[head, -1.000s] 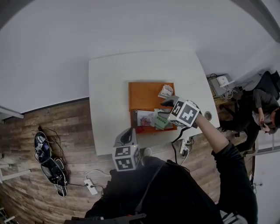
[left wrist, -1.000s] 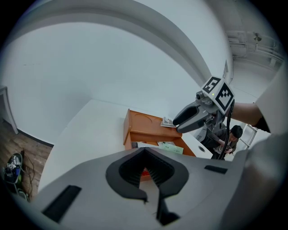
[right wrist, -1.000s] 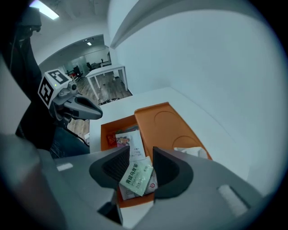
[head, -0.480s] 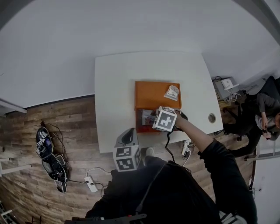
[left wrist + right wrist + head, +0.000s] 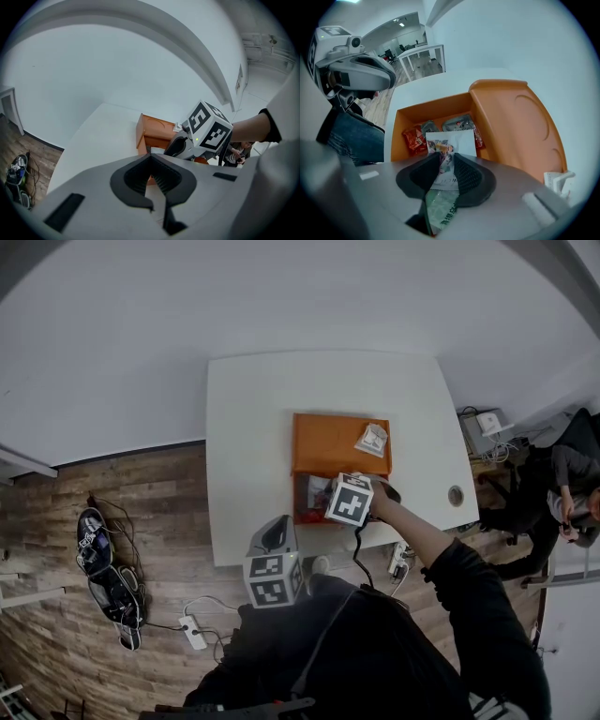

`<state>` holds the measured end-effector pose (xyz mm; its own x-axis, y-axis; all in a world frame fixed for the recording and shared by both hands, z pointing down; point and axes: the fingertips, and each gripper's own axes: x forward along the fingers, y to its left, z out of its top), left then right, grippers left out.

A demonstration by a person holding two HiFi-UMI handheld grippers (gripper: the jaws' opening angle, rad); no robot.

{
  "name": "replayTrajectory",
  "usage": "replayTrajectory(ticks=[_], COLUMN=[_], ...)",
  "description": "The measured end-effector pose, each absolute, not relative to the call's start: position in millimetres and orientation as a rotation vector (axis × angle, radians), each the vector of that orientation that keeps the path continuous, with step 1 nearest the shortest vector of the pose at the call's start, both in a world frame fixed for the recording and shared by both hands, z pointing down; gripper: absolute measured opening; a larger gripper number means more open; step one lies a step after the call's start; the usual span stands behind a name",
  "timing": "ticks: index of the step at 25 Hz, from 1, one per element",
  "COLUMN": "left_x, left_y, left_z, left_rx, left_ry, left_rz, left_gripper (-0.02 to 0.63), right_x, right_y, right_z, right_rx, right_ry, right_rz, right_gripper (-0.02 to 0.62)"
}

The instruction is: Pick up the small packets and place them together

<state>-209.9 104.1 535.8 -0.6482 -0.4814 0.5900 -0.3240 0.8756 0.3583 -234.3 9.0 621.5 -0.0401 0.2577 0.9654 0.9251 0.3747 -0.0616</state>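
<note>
Over the orange box [image 5: 395, 136], your right gripper [image 5: 446, 160] has just been closing its jaws and pinches a white packet [image 5: 452, 140] and a green packet [image 5: 440, 211]. Your left gripper [image 5: 151, 158] has its jaws together, empty.

Room seen from above. A white rectangular table [image 5: 253, 427] stands with its far edge against a plain white wall [image 5: 281, 296]; a round cable port [image 5: 456, 494] is set near its right corner. The floor [image 5: 84, 493] is of brown wood planks. On it, left of the table, lie dark shoes [image 5: 94, 554] among loose cables, and nearer the camera a white power strip [image 5: 194, 638]. At far right stands a second desk bearing a white device [image 5: 486, 422], with a seated person [image 5: 562, 484] beside it. The right gripper view shows a further white table [image 5: 423, 55] on the same plank floor and lit ceiling lamps [image 5: 399, 21] in the open room behind. Lighting is even and diffuse.
</note>
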Motion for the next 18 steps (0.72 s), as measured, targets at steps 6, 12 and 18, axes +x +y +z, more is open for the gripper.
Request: replayTrajectory(ticks=[6, 12, 18], left_x=[-208, -208, -207], left_y=[99, 99, 97], left_z=[533, 533, 532], left_rx=[0.600, 0.604, 0.606], left_ry=[-2.324, -2.322, -2.322], left_rz=[-0.279, -0.277, -0.279], left_gripper=[-0.002, -0.002, -0.002], right_x=[-231, -223, -228], right_y=[8, 6, 3], right_z=[616, 606, 560], right_rx=[-1.098, -1.135, -1.188], right_ry=[-1.563, -1.552, -1.615], right_rz=[-0.747, -0.706, -0.730], right_gripper=[0.051, 0.034, 0.034])
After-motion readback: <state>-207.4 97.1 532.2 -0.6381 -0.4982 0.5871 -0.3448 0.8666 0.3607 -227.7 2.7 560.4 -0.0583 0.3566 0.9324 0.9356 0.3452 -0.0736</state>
